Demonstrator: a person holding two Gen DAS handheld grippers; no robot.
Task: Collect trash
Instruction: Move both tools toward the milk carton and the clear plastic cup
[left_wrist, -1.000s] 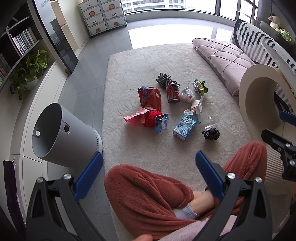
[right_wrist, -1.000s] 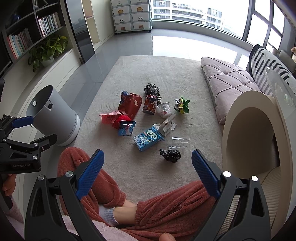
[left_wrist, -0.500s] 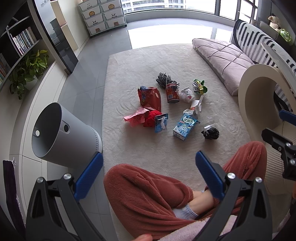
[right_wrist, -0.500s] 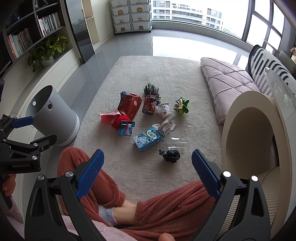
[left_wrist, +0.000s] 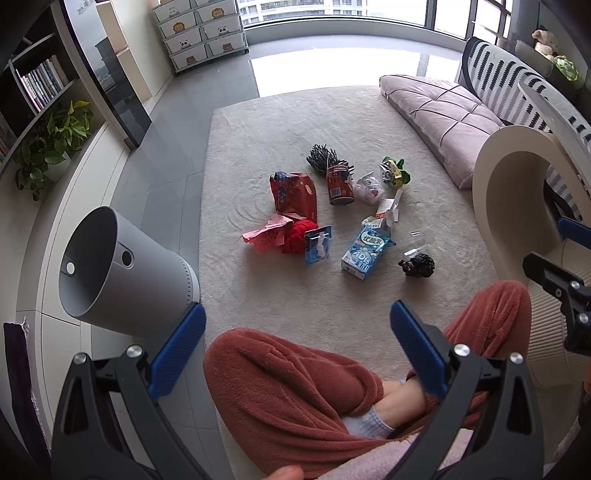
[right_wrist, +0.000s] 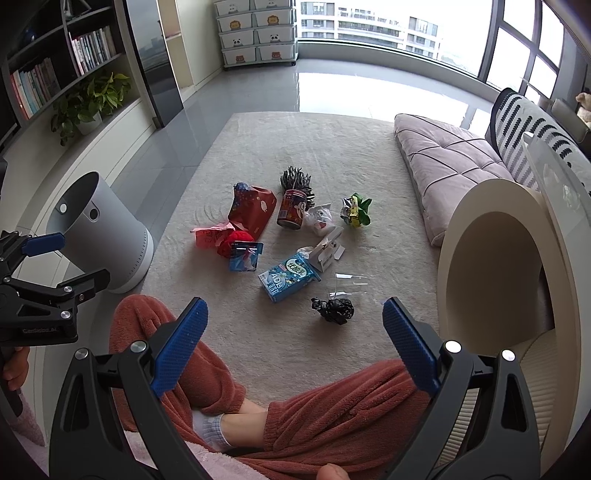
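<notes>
Both grippers are held above the crossed legs (left_wrist: 295, 384) of a seated person in rust-red trousers. The left gripper (left_wrist: 297, 347) is seen with its jaws wide apart and nothing between them; the right gripper (right_wrist: 295, 336) is likewise held with its jaws spread and empty.

The trash is scattered on a pale rug (left_wrist: 258, 147), well apart from both grippers. A crumpled black bag (right_wrist: 332, 310) is found nearest the legs, with clear plastic film (right_wrist: 349, 284) just beyond it. A blue carton (right_wrist: 290, 277) is laid on its side beside a small white box (right_wrist: 327, 251). To the left, a blue packet (right_wrist: 244, 256) is propped against a red crumpled wad (right_wrist: 234, 242), which is touched by pink paper (right_wrist: 208, 236). Farther back, a red bag (right_wrist: 253, 212), an upright red can (right_wrist: 290, 212), a dark bristly bundle (right_wrist: 297, 181), a white wrapper (right_wrist: 320, 219) and a green and yellow wrapper (right_wrist: 356, 212) are grouped together.

A grey bin (left_wrist: 122, 269) is stood at the rug's left edge, open at the top. A pink floor cushion (left_wrist: 439, 114) is laid along the rug's right side, and a cream arched piece of furniture (left_wrist: 517, 177) is placed in front of it.
</notes>
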